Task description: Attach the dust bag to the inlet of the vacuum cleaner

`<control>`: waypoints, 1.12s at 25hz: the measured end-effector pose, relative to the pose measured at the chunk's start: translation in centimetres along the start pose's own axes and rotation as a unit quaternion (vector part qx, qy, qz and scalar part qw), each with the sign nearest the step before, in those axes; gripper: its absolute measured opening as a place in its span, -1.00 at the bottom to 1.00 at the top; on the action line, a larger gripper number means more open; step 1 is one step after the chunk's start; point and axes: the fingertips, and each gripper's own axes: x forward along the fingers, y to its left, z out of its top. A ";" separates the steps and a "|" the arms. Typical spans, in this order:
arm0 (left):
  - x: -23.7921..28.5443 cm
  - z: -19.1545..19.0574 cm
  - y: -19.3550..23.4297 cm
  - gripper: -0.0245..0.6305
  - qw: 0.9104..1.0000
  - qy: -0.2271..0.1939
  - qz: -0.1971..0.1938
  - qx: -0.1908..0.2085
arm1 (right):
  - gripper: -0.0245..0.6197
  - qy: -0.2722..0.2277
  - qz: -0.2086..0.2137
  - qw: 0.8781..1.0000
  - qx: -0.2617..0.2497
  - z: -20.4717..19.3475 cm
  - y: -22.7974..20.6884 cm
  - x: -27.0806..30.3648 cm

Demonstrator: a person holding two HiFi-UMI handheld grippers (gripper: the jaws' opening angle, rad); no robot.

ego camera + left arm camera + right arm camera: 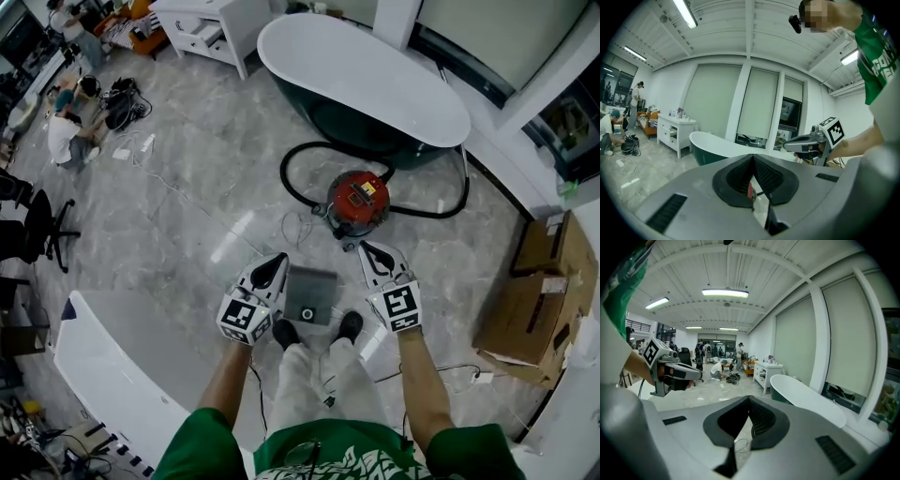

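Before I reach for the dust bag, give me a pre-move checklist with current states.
1. Dust bag located: ok, flat on the floor by the shoes, between the grippers.
2. Left gripper empty: ok, fingers together on nothing.
3. Right gripper empty: ok, same.
4. Fingers open for a grasp: not ok, both shut.
5. Vacuum cleaner in view: ok, on the floor beyond the bag.
6. Vacuum's inlet visible: cannot tell.
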 end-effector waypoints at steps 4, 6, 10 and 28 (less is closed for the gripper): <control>0.7 -3.1 1.6 -0.92 1.000 0.006 -0.008 0.002 | -0.90 -0.012 0.005 1.000 -0.016 -1.6 0.7 3.0; 1.3 -4.7 2.3 -0.92 1.000 0.009 -0.013 0.005 | -0.90 -0.010 0.011 1.000 -0.023 -2.8 1.0 4.3; 2.6 -8.7 4.4 -0.92 1.000 0.019 -0.019 0.009 | -0.90 -0.005 0.019 0.999 -0.036 -5.8 1.9 6.8; 14.8 -34.1 9.8 -0.92 0.978 0.039 -0.124 0.160 | -0.90 -0.046 0.065 0.993 -0.091 -29.1 2.2 20.1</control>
